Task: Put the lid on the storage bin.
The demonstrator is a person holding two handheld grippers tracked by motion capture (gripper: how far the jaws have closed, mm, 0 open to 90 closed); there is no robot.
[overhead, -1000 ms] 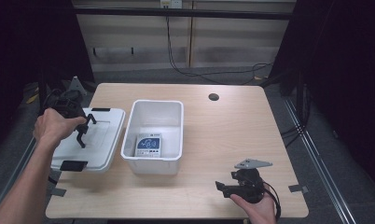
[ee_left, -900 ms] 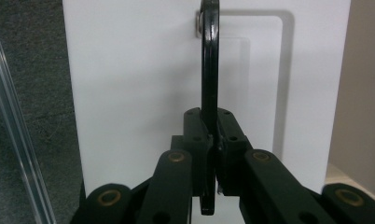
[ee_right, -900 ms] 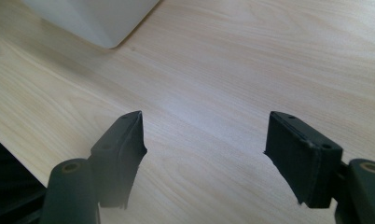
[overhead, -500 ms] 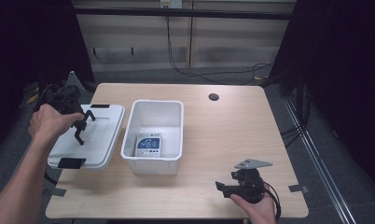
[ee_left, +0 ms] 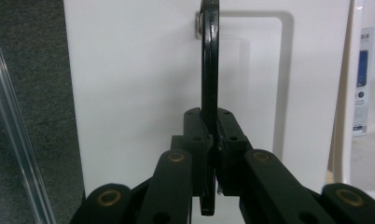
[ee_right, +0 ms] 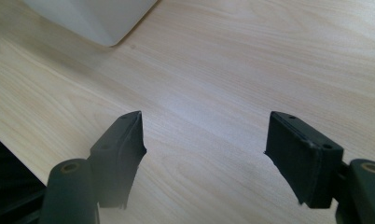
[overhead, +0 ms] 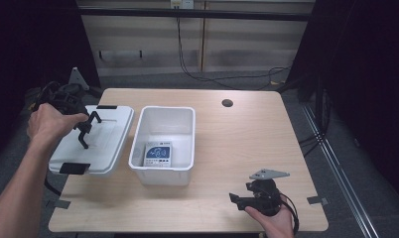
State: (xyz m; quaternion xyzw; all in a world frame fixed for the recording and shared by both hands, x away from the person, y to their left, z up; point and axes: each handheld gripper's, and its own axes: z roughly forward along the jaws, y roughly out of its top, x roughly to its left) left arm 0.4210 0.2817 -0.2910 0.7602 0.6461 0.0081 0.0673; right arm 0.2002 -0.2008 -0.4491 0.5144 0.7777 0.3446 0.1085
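Lid handle [ee_left: 209, 70] clamped between left claw [ee_left: 212, 140] pads

lid [overhead: 100, 141] left of bin [overhead: 164, 136], touching | booklet [overhead: 157, 154] in bin | my right tool [overhead: 236, 198] near counter [overhead: 247, 139] front edge, right of bin

Both grippers are black. The left gripper [ee_left: 209, 154] has jointed link bars with brass-coloured pivot pins and small screws in the pads. The right gripper [ee_right: 206, 154] has blocky black pads, a grey three-cornered plate on top and a black cable. The forearms are bare, with no sleeves.
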